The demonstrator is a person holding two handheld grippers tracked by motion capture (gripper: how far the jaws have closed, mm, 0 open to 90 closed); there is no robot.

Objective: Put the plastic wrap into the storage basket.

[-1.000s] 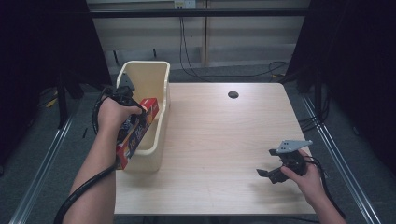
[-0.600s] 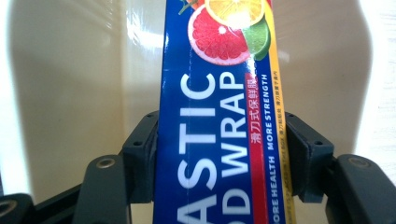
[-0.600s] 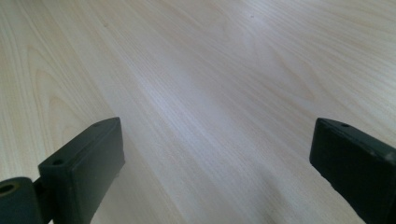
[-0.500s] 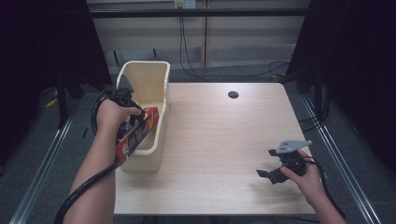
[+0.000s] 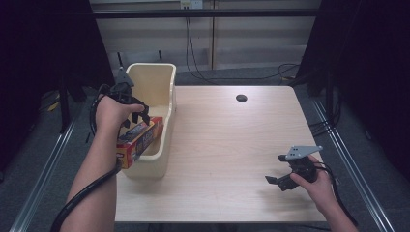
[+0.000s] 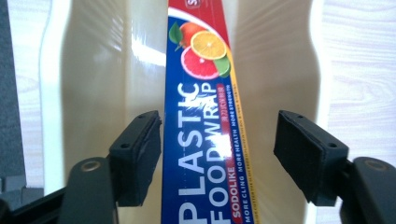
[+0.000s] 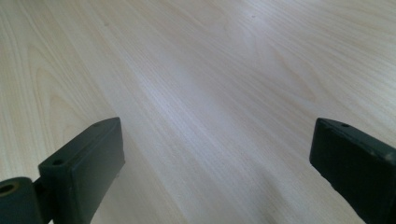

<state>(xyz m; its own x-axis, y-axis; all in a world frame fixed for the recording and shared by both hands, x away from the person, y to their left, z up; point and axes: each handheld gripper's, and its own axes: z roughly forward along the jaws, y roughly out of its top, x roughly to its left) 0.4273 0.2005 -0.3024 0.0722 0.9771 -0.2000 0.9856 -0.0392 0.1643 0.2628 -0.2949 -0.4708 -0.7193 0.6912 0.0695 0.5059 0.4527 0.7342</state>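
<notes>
From above, the left gripper [image 5: 138,115] hangs over the near end of the cream plastic bin [image 5: 167,87] at the left edge of the wooden table [image 5: 232,140], and right under it lies the plastic wrap box [image 5: 140,140], one end down inside the bin and the other end sticking out past the bin's near rim toward the person's forearm. The jaws have just been opening, and the box sits between them without being pinched. Far off to the other side, the right gripper [image 5: 279,181] rests low over bare wood near the table's front edge, held in the right hand [image 5: 316,186], well apart from the bin. In the left gripper view the two black pads stand apart; the box [image 6: 203,130], blue and red with citrus slices and the words PLASTIC FOOD WRAP, runs lengthwise between them, close against the left pad and with a clear gap to the right pad, the bin's pale walls [image 6: 280,60] on either side. In the right gripper view the jaws are spread wide, with plain table grain [image 7: 201,93] between them
</notes>
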